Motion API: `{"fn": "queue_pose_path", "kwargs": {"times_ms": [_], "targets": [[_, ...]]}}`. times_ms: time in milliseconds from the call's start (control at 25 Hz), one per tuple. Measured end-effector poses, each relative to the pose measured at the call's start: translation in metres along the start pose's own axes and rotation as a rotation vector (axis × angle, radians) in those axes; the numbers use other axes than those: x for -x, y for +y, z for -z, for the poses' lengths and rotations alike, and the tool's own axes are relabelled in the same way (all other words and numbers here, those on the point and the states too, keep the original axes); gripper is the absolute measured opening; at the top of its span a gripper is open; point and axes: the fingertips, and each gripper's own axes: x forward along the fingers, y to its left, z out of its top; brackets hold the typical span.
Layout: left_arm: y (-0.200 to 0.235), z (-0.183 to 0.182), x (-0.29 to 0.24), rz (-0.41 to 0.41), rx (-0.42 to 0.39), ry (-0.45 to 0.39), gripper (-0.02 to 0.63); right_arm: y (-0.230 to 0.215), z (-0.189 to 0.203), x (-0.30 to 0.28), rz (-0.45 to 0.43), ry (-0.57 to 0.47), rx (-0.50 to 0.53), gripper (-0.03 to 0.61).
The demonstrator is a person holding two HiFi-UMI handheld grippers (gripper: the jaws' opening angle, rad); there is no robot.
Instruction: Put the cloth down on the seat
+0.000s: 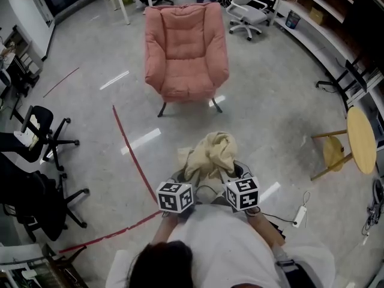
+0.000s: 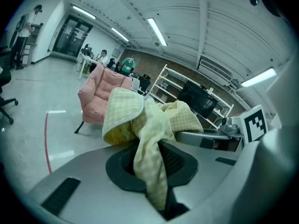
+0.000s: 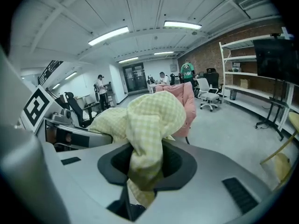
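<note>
A pale yellow checked cloth (image 1: 210,154) is bunched up between both grippers, held in the air in front of the person. My left gripper (image 1: 185,185) is shut on one part of the cloth (image 2: 145,139), which hangs down through its jaws. My right gripper (image 1: 231,182) is shut on another bunch of the cloth (image 3: 147,139). The pink padded armchair (image 1: 185,51) stands some way ahead on the grey floor, its seat (image 1: 186,77) bare. The armchair also shows behind the cloth in the left gripper view (image 2: 100,94) and the right gripper view (image 3: 188,107).
A red tape line (image 1: 133,161) runs across the floor to the left. Black office chairs (image 1: 36,161) stand at the left. A round wooden stool (image 1: 354,143) lies at the right, near white shelving (image 1: 336,17). A white office chair (image 1: 246,11) sits behind the armchair.
</note>
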Motion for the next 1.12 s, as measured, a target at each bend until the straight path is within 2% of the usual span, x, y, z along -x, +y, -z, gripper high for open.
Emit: {"fn": "queue_pose_path", "kwargs": {"times_ms": [240,480,720,840,1120], "targets": [[0.019,-0.011,0.015,0.013,-0.036,-0.013,0.066,0.021,-0.009,-0.011,0.008,-0.033,0.010,0.114],[0.040,-0.009,0.025,0.016,-0.034,0.010,0.066,0.038,-0.005,-0.020,0.016,-0.019,0.002,0.114],[0.048,-0.009,0.018,0.022,-0.041,0.033,0.066,0.035,0.000,-0.028,0.012,0.002,0.005,0.114],[0.058,-0.021,0.010,0.010,-0.019,0.005,0.066,0.031,-0.012,-0.040,-0.004,-0.009,0.050,0.115],[0.081,-0.051,-0.010,-0.032,0.000,-0.018,0.066,0.018,-0.041,-0.081,-0.044,-0.017,0.065,0.115]]}}
